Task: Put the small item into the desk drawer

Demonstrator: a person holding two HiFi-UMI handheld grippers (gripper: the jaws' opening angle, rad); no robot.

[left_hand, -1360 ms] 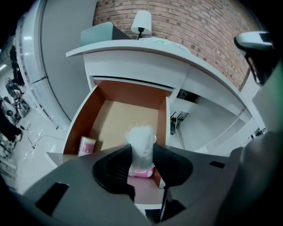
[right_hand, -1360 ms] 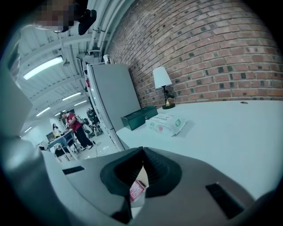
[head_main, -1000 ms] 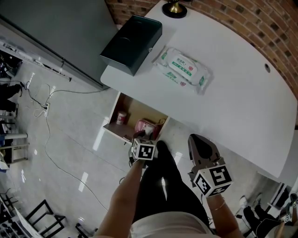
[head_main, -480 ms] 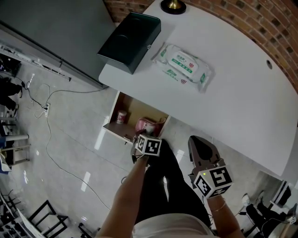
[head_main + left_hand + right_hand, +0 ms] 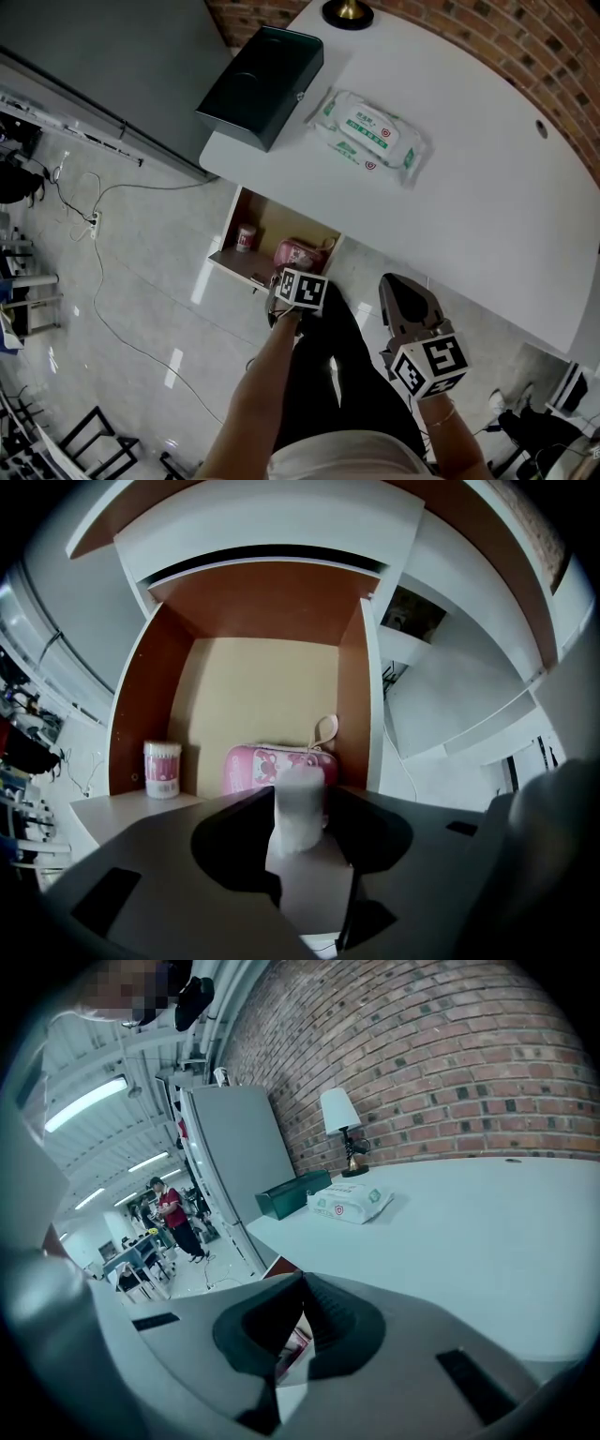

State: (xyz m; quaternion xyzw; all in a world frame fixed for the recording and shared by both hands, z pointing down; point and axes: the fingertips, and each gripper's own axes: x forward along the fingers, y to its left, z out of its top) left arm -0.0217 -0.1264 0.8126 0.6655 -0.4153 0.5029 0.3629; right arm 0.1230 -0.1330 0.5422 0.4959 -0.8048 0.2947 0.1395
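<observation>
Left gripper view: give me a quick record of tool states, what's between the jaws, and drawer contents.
left tool: jaws apart, have just been opening, aimed into the drawer
between jaws: small white cylinder, upright, gap showing on its right side
drawer: open; holds pink pouch and cotton swab tub
right tool: jaws together, nothing held, beside the desk

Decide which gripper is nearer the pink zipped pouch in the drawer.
Left. Left gripper hangs beside the pink pouch, jaws just opening, small white cylinder between them; right gripper hangs farther off.
</observation>
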